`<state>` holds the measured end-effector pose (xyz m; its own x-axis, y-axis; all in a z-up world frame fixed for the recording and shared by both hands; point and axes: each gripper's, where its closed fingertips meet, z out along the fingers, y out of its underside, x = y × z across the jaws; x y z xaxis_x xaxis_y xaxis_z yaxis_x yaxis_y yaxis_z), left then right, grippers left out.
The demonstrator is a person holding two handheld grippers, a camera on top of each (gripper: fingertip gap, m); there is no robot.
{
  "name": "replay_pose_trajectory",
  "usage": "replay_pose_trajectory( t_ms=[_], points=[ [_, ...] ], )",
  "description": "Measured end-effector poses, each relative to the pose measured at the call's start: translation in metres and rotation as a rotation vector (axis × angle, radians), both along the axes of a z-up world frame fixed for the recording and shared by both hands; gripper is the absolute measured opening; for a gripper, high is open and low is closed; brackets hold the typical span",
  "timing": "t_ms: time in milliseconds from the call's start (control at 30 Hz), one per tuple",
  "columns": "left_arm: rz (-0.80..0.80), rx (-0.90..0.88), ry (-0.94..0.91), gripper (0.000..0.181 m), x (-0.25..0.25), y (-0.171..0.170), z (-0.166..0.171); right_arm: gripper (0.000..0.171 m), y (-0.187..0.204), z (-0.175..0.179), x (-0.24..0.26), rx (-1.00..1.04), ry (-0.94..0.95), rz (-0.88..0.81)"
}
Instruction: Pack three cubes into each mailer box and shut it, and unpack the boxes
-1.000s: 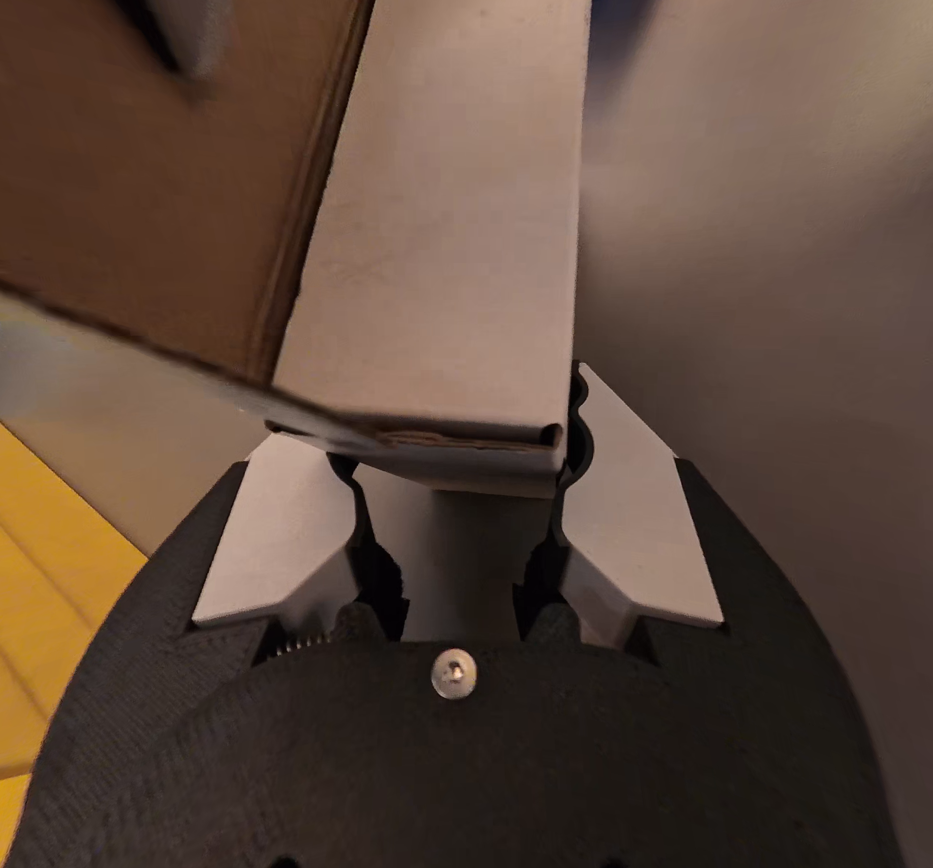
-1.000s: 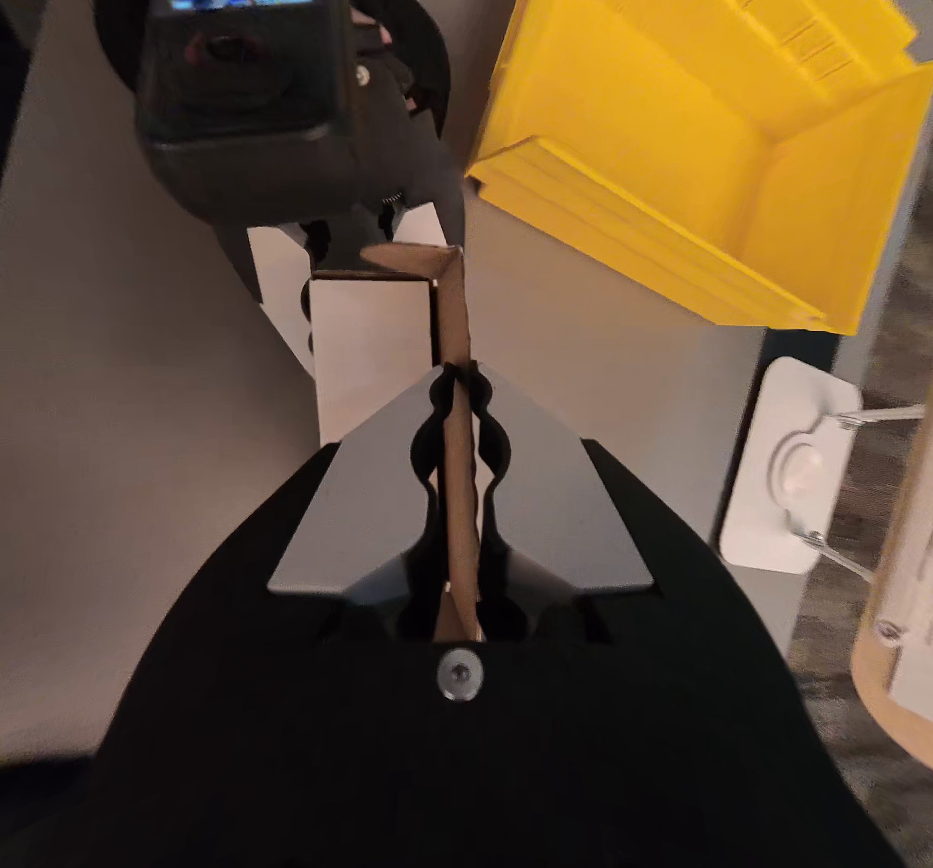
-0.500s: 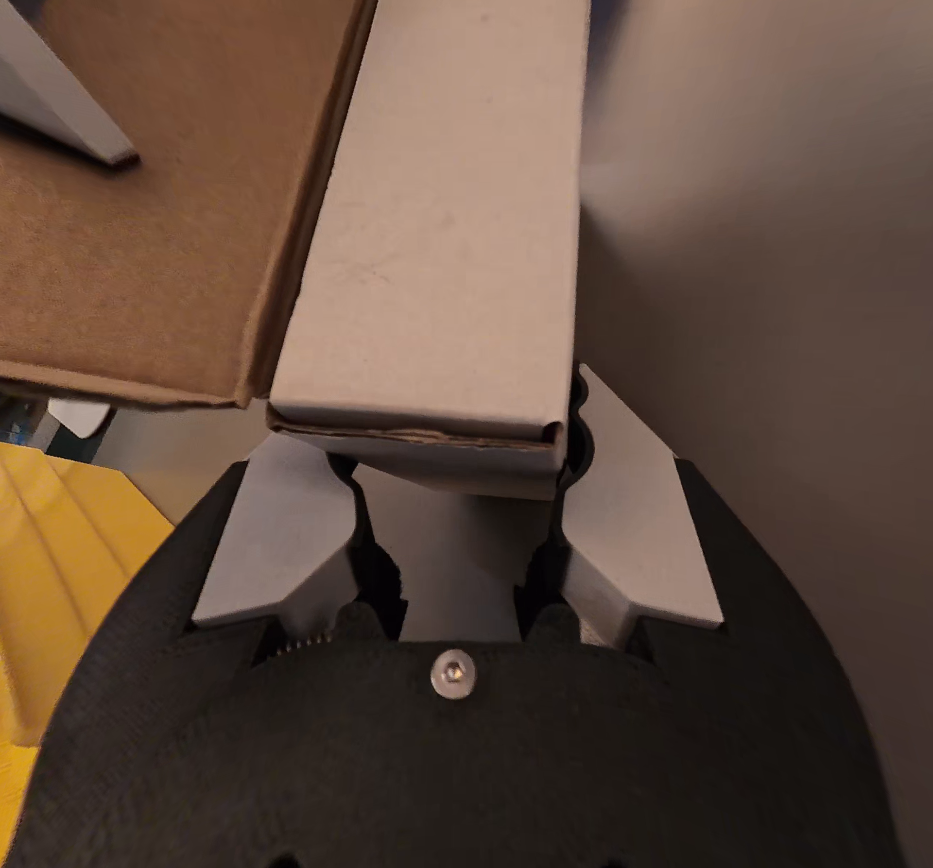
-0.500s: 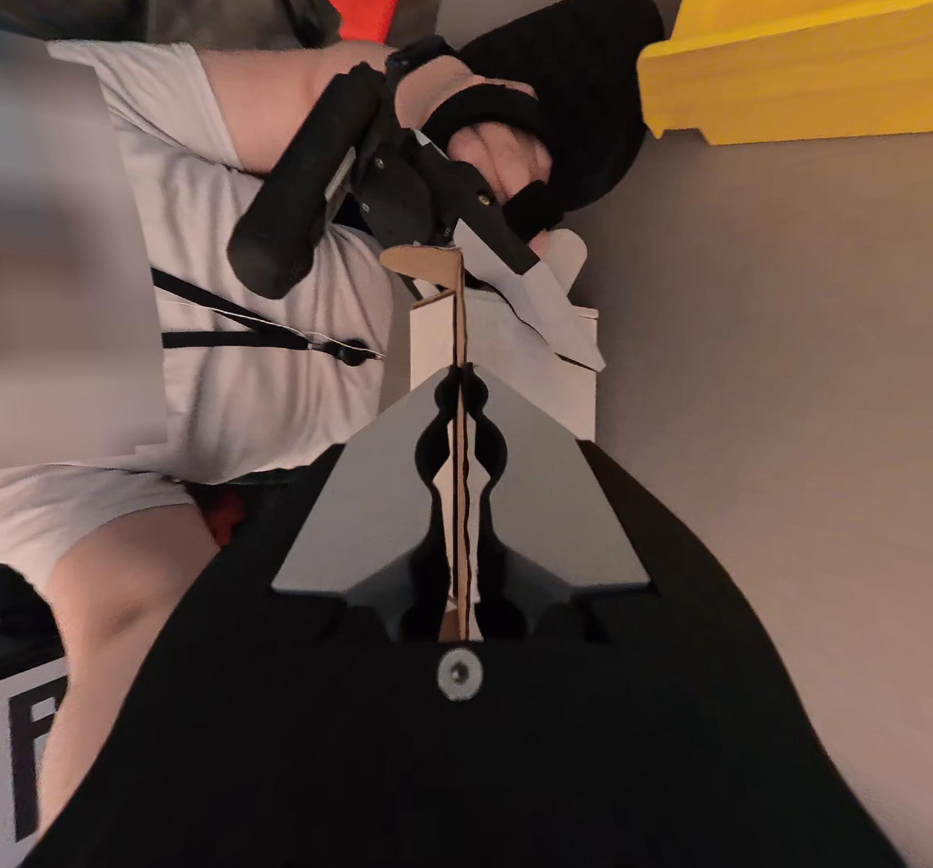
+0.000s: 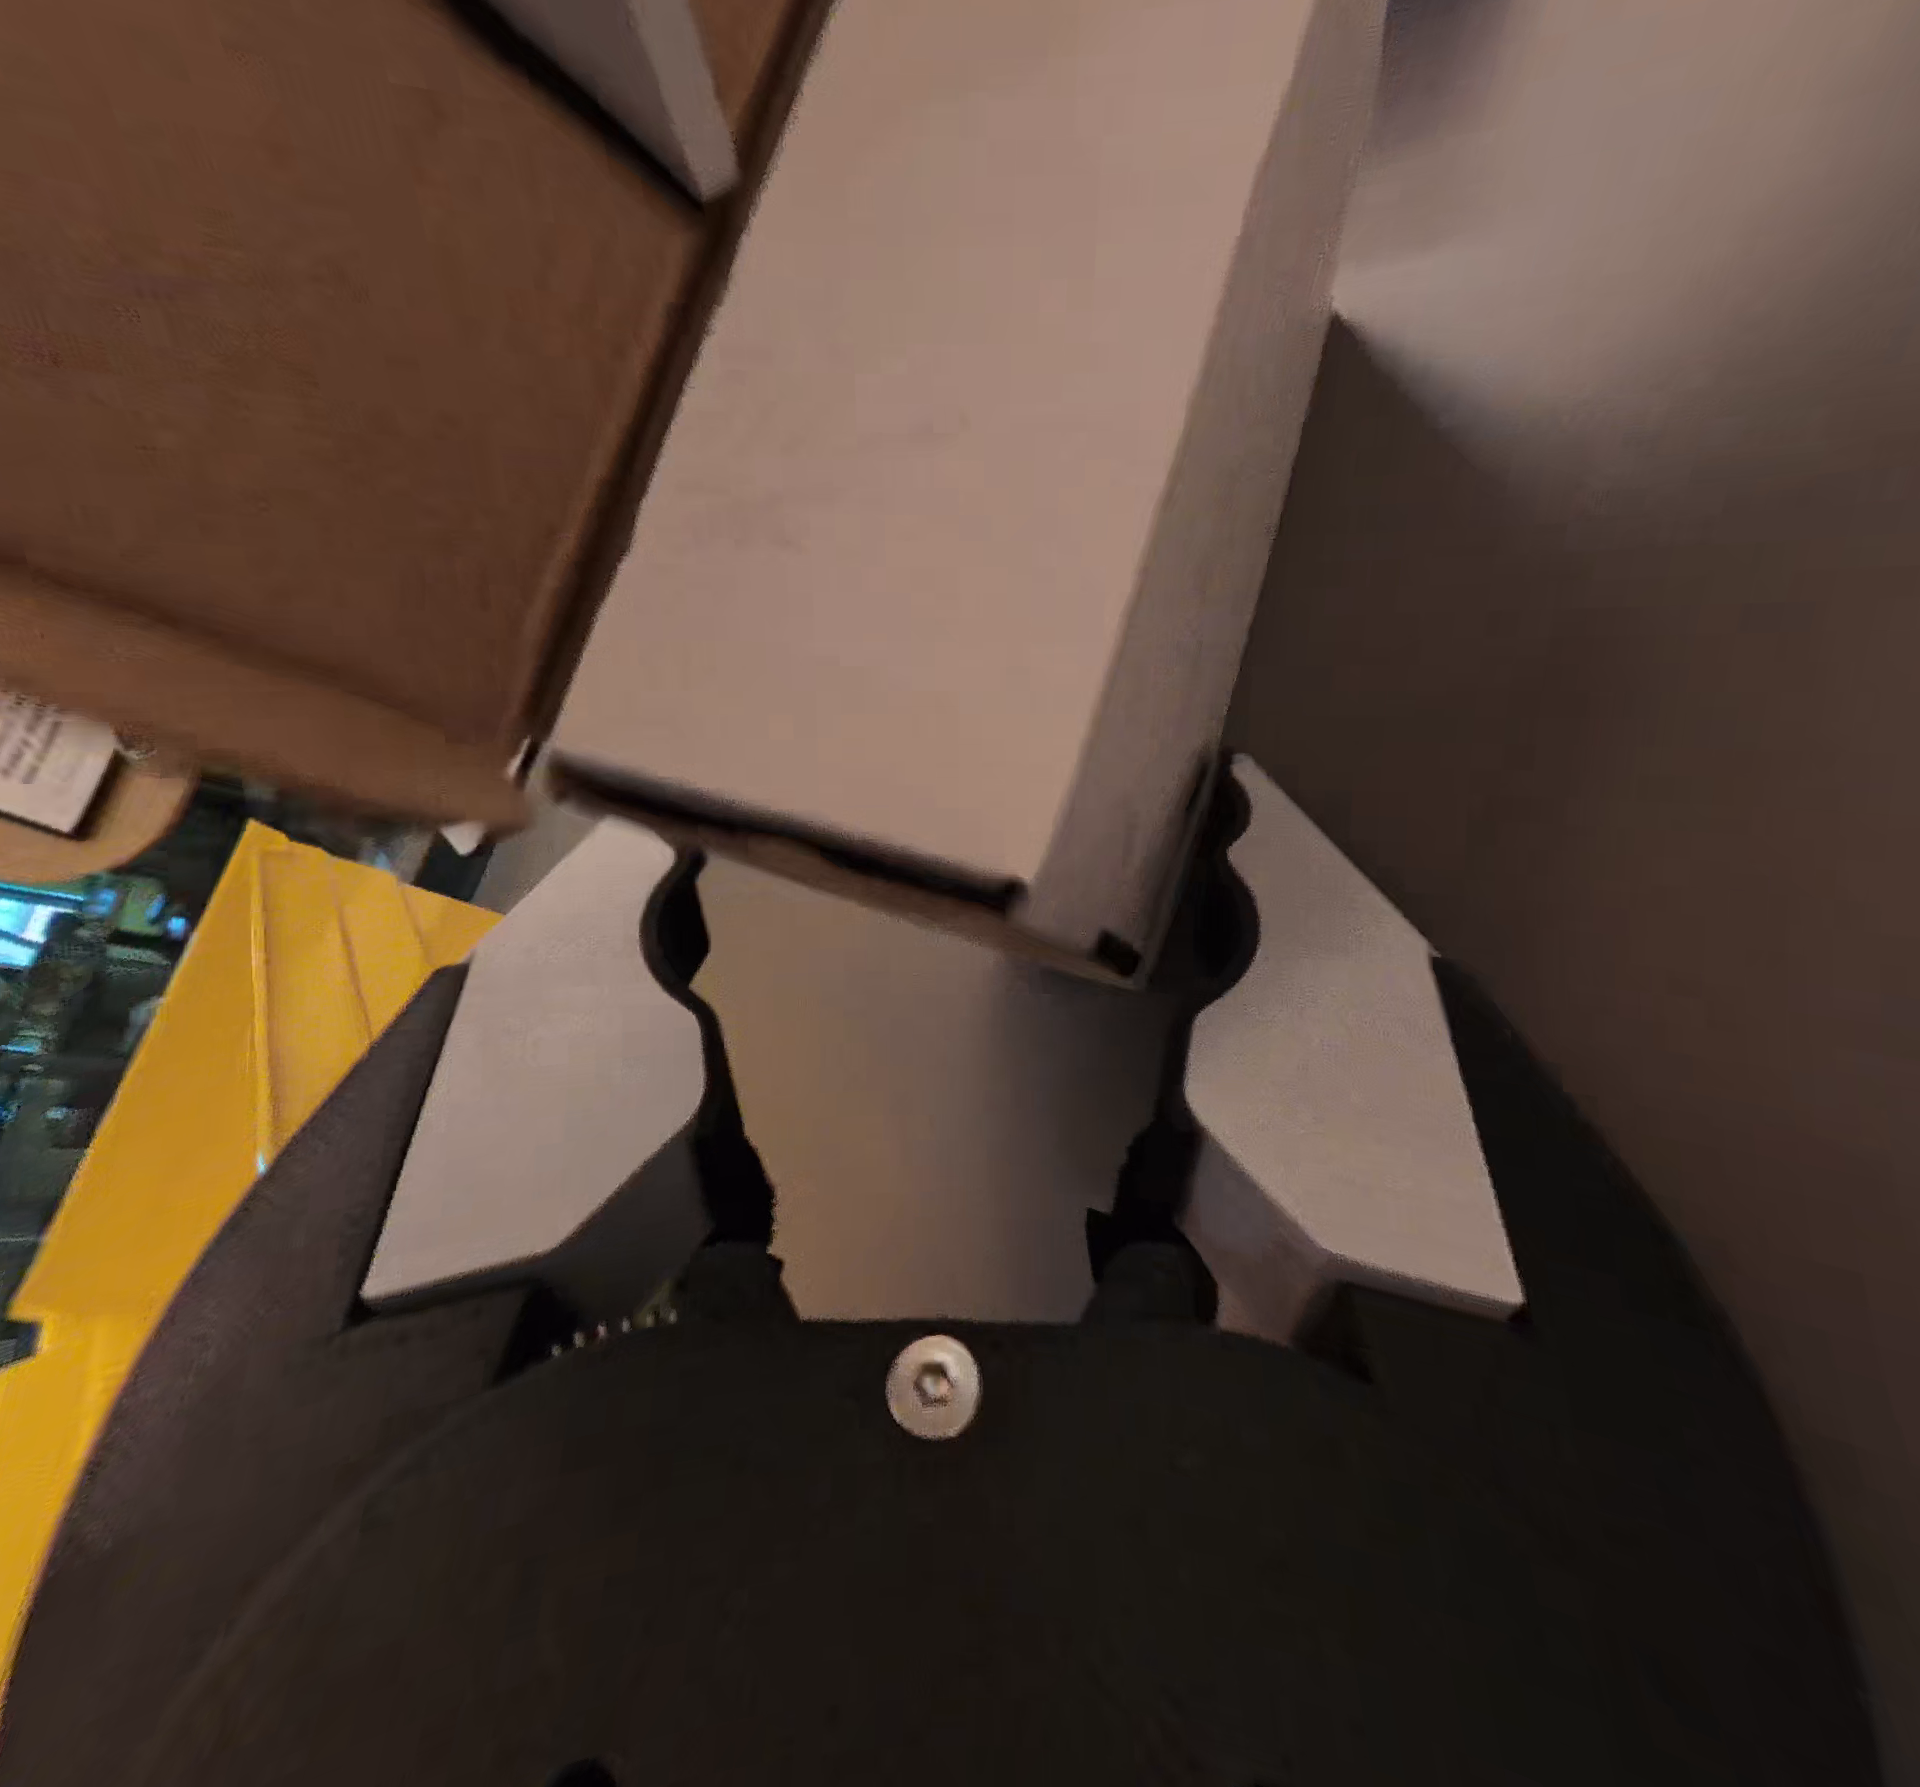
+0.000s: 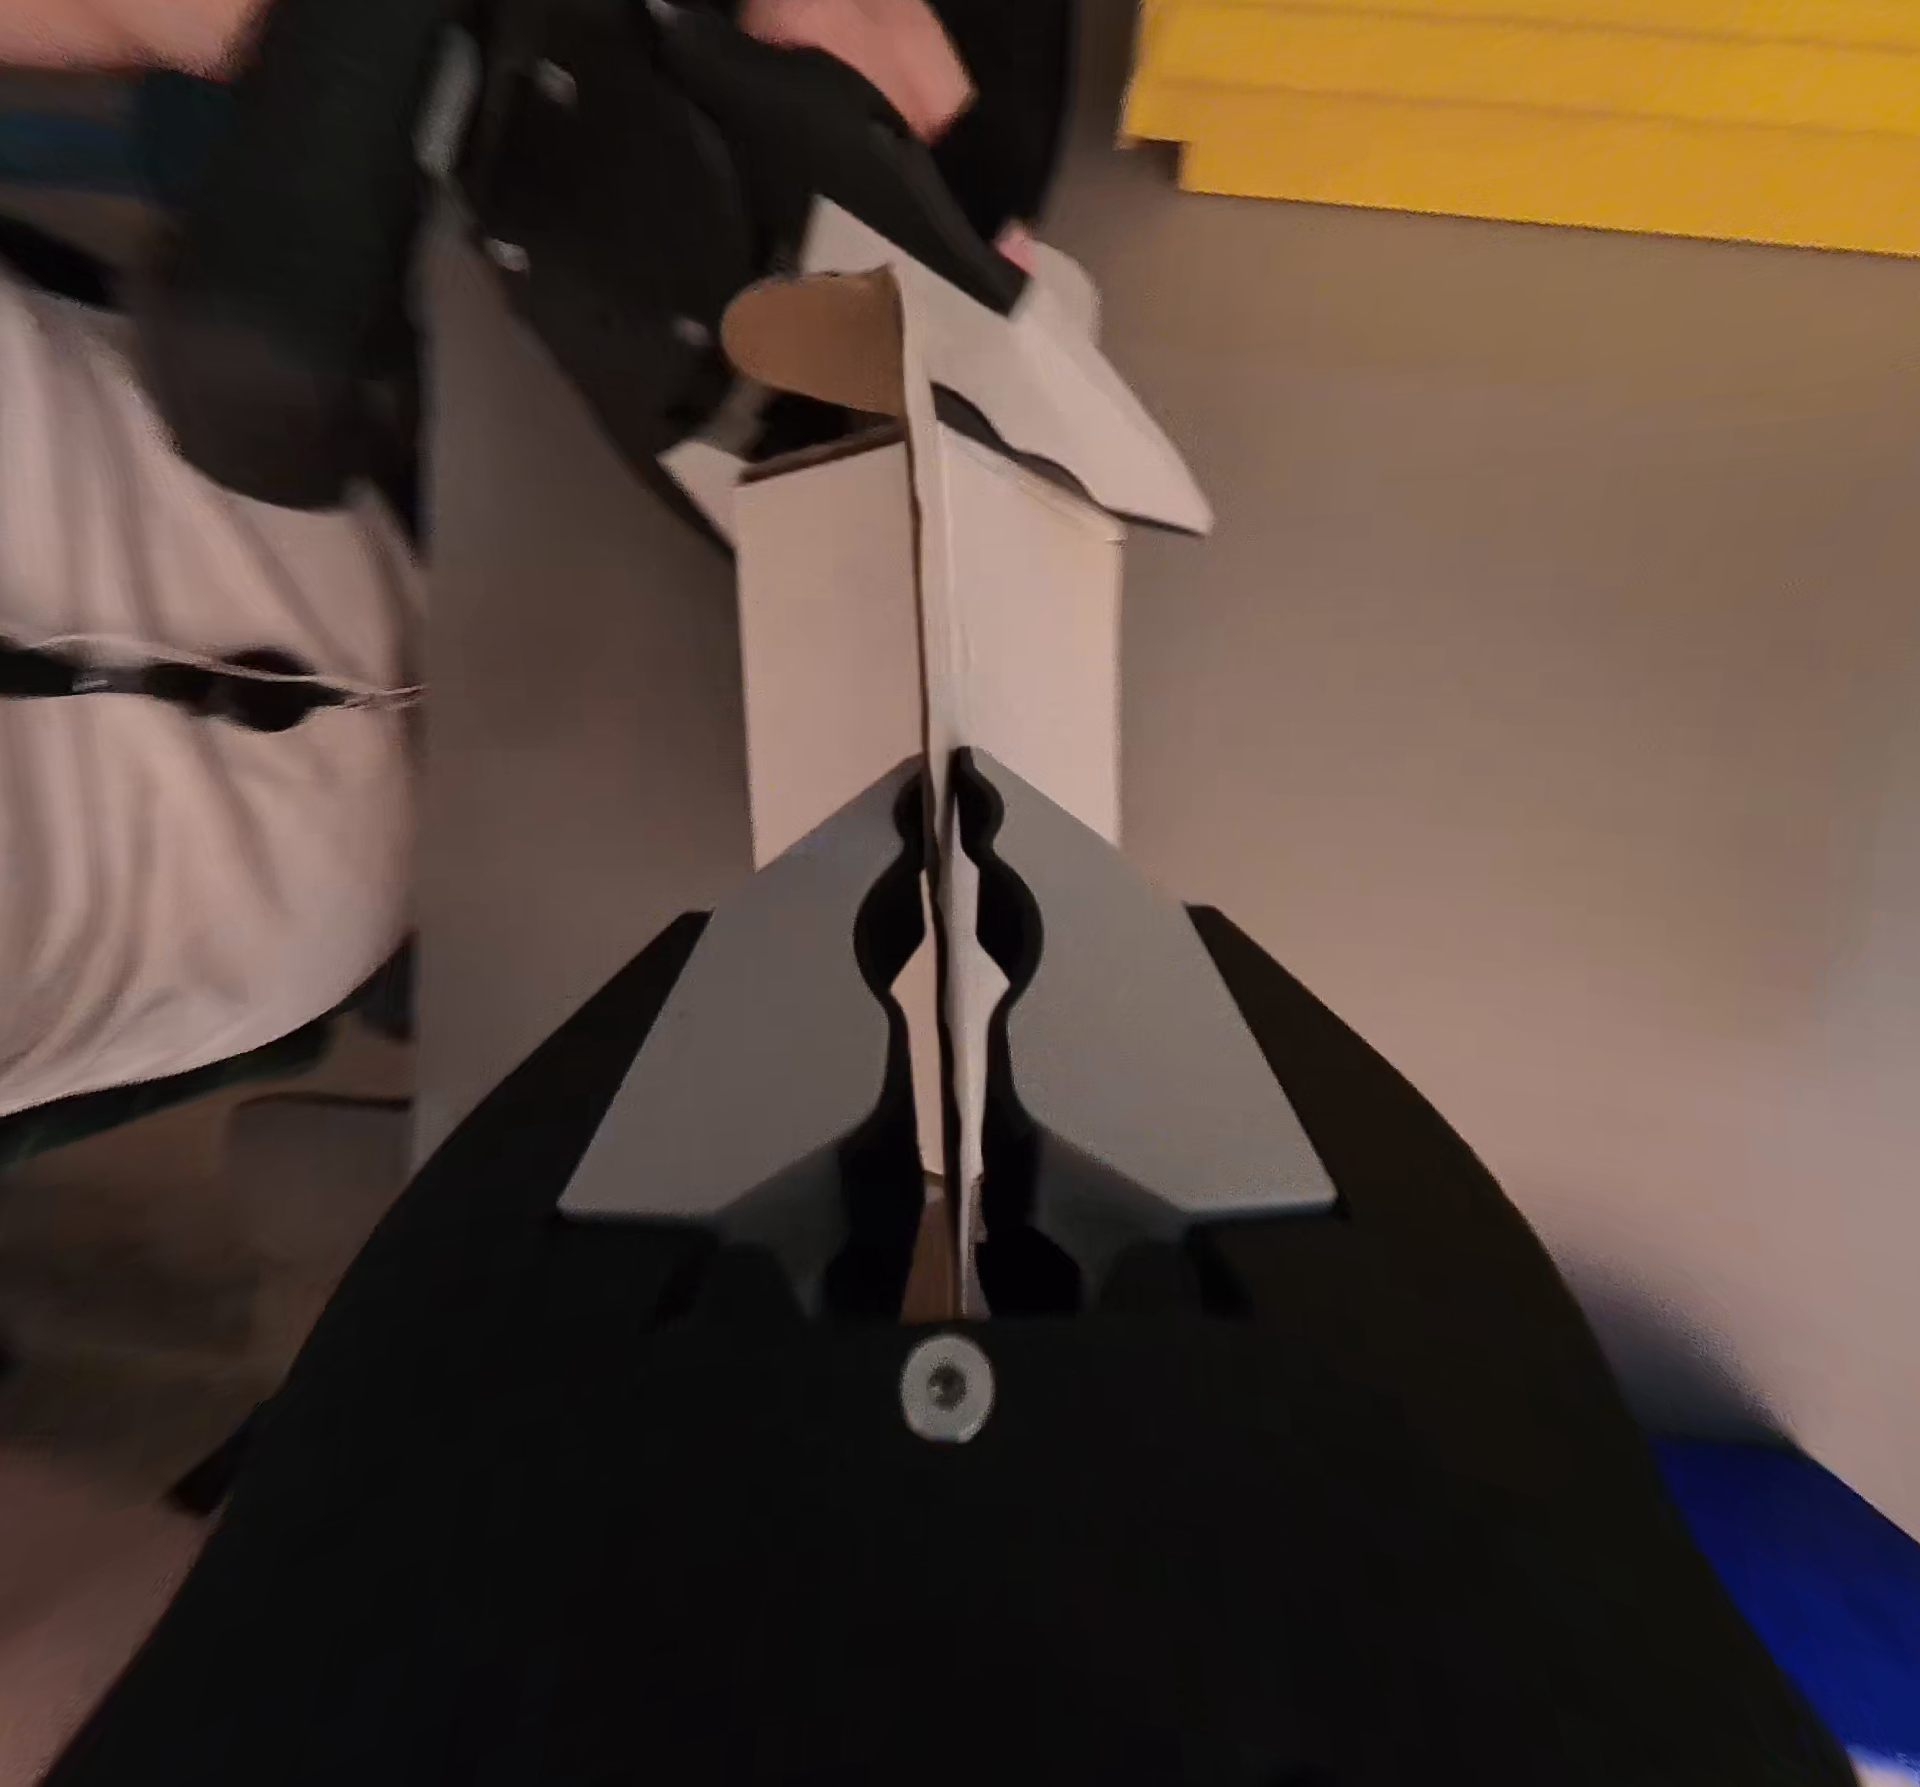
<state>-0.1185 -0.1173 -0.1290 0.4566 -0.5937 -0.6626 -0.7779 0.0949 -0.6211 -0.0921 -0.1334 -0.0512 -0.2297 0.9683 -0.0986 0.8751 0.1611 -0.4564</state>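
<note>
A white mailer box [image 5: 987, 387] is held between my two grippers above the grey table [image 6: 1507, 698]. My left gripper [image 5: 945, 833] is shut across the box's near end, one finger on each side. The box's open lid [image 5: 312, 335] shows its brown inside at the left. My right gripper [image 6: 940, 771] is shut on the lid's edge [image 6: 920, 542], seen edge-on, with the box body [image 6: 831, 657] behind it. The left gripper [image 6: 1039, 407] clamps the box's far end there. One right-gripper finger [image 5: 582, 23] lies on the lid. No cubes are in view.
A yellow bin [image 6: 1558, 54] stands at the back right; it also shows in the left wrist view [image 5: 208, 1062] at the lower left. A blue object [image 6: 1787, 1550] lies at the lower right. A person's gloved hand [image 6: 831, 23] and white shirt [image 6: 156, 802] fill the left. My hands' fingertips stand some 9 centimeters from each other.
Both grippers have swung round and tilted with the box between them. The right wrist view has turned from the yellow bin towards the person. Both grips look unchanged.
</note>
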Motion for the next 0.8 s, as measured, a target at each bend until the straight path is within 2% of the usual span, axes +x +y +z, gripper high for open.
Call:
replay_pose_trajectory(
  t_ms=[67, 167, 333, 400, 467, 533, 633, 733, 800],
  points=[
    [0.0, 0.007, -0.098, 0.104, -0.001, -0.003, 0.015, 0.001, 0.015, -0.002, 0.0, 0.134, 0.025, -0.035],
    [0.001, 0.156, -0.222, 0.103, -0.008, -0.01, 0.055, 0.001, 0.027, -0.005, 0.001, 0.22, 0.041, -0.089],
    [-0.108, 0.378, -0.299, 0.067, 0.005, -0.05, 0.102, 0.001, 0.035, -0.007, 0.003, 0.248, 0.028, -0.152],
    [-0.178, 0.343, -0.304, 0.071, 0.023, -0.063, 0.103, 0.001, 0.038, -0.009, 0.005, 0.266, 0.009, -0.174],
    [-0.189, 0.231, -0.291, 0.075, 0.043, -0.064, 0.093, 0.001, 0.04, -0.011, 0.007, 0.282, -0.007, -0.189],
    [-0.159, 0.161, -0.224, 0.081, 0.058, -0.056, 0.08, 0.001, 0.04, -0.011, 0.008, 0.289, -0.018, -0.203],
    [-0.122, 0.131, -0.13, 0.075, 0.072, -0.041, 0.066, 0.001, 0.038, -0.01, 0.009, 0.288, -0.018, -0.226],
    [-0.07, 0.083, -0.114, 0.074, 0.079, -0.027, 0.056, 0.001, 0.036, -0.009, 0.012, 0.303, -0.016, -0.228],
    [-0.017, 0.061, -0.105, 0.089, 0.078, -0.021, 0.051, 0.001, 0.035, -0.009, 0.016, 0.319, -0.025, -0.235]
  ],
)
